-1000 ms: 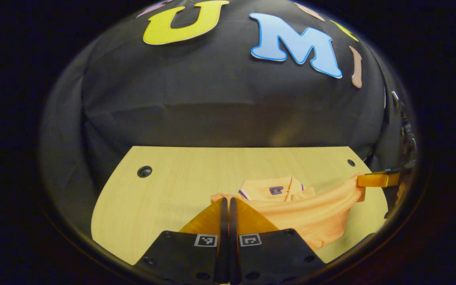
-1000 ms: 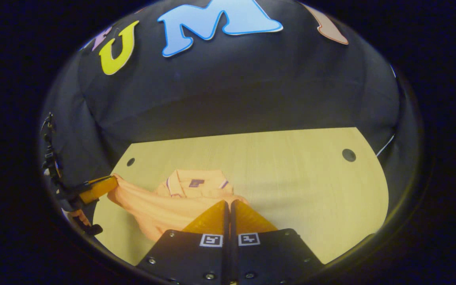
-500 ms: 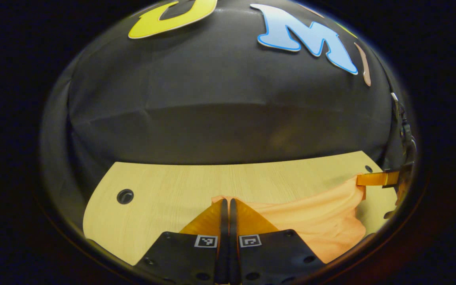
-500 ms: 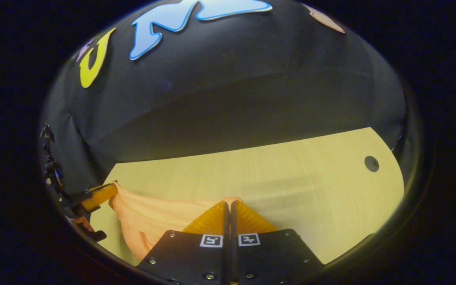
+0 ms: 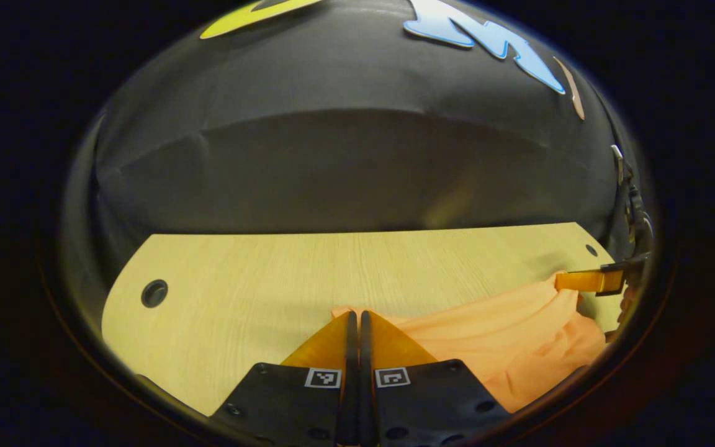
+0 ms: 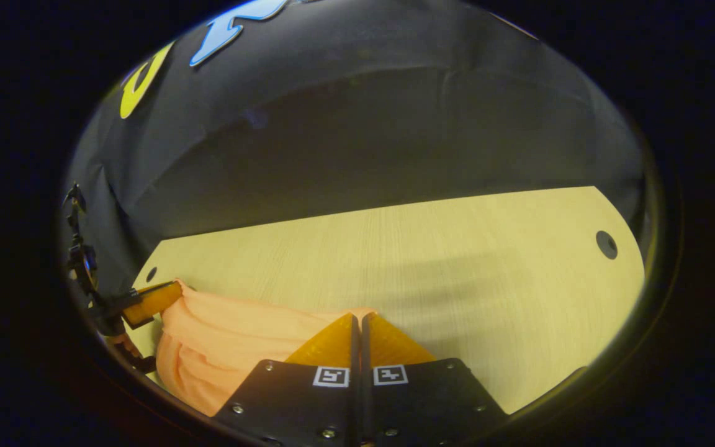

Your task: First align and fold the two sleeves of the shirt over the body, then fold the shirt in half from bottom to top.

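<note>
**Shirt hem carried forward over the collar**

Shirt [image 5: 494, 341] hangs as an orange band between the two claws, its bottom hem raised off the table [image 5: 239, 273]. The left gripper [image 5: 355, 320] has its fingers pressed together with a corner of the hem pinched at their tips; the cloth runs off to its right, where the other claw's tip holds the far corner. The right gripper [image 6: 357, 321] is likewise closed on its corner, the fabric sagging away to its left toward the other claw near that view's edge.

A second ago the collar and chest badge lay in plain sight ahead of both claws, past the lifted hem. Half a second ago they were already hidden behind the raised cloth, and now the band sits lower and bunches more below the right-hand claw, with bare table stretching ahead of the fingertips.

My reading: the sleeves look already folded in, and the bottom-to-top fold is well under way. Whether the hem lines up with the shoulders cannot be told from here.
</note>
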